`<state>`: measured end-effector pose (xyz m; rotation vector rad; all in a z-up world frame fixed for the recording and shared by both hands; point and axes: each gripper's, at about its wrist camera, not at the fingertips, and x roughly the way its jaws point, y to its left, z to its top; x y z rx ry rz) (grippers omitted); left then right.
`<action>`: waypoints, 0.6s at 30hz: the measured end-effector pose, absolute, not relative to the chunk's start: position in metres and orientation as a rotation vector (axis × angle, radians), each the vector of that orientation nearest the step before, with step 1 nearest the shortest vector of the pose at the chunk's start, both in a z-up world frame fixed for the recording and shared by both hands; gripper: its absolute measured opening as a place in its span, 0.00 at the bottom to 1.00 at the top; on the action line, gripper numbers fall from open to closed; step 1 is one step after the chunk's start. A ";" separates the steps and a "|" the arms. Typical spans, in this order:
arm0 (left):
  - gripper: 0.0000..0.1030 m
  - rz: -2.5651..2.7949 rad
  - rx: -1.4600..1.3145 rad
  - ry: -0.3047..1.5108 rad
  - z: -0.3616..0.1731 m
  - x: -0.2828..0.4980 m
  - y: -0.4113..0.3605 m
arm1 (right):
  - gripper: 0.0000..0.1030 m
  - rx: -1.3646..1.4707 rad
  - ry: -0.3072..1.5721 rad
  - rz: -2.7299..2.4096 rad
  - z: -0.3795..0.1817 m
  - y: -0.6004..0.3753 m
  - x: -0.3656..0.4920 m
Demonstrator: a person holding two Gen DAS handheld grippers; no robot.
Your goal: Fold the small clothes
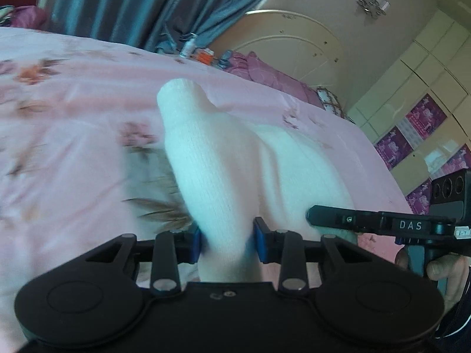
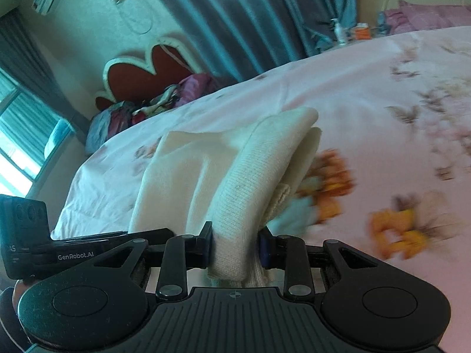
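Low in the left-wrist frame, the left gripper pinches a bunched edge of the cream knitted garment; at the lower right edge the right gripper pokes in beside it. In its own view the right gripper clamps another rolled edge of the same garment, centre frame, draped over the pink floral bedspread. Carrying both edges level and together should land a square fold. No container shows anywhere.

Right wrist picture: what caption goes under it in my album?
The right claw pinches a bunched cream knit garment above the pink flowered bedsheet.
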<state>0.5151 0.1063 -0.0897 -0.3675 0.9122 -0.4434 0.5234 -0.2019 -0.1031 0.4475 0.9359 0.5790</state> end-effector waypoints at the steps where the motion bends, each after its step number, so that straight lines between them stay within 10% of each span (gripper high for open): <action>1: 0.33 -0.434 -0.368 0.915 -0.089 0.512 0.117 | 0.29 0.450 0.942 0.591 -0.104 -0.190 0.522; 18: 0.33 -0.375 -0.407 0.982 -0.109 0.479 0.254 | 0.29 0.463 1.027 0.657 -0.133 -0.050 0.512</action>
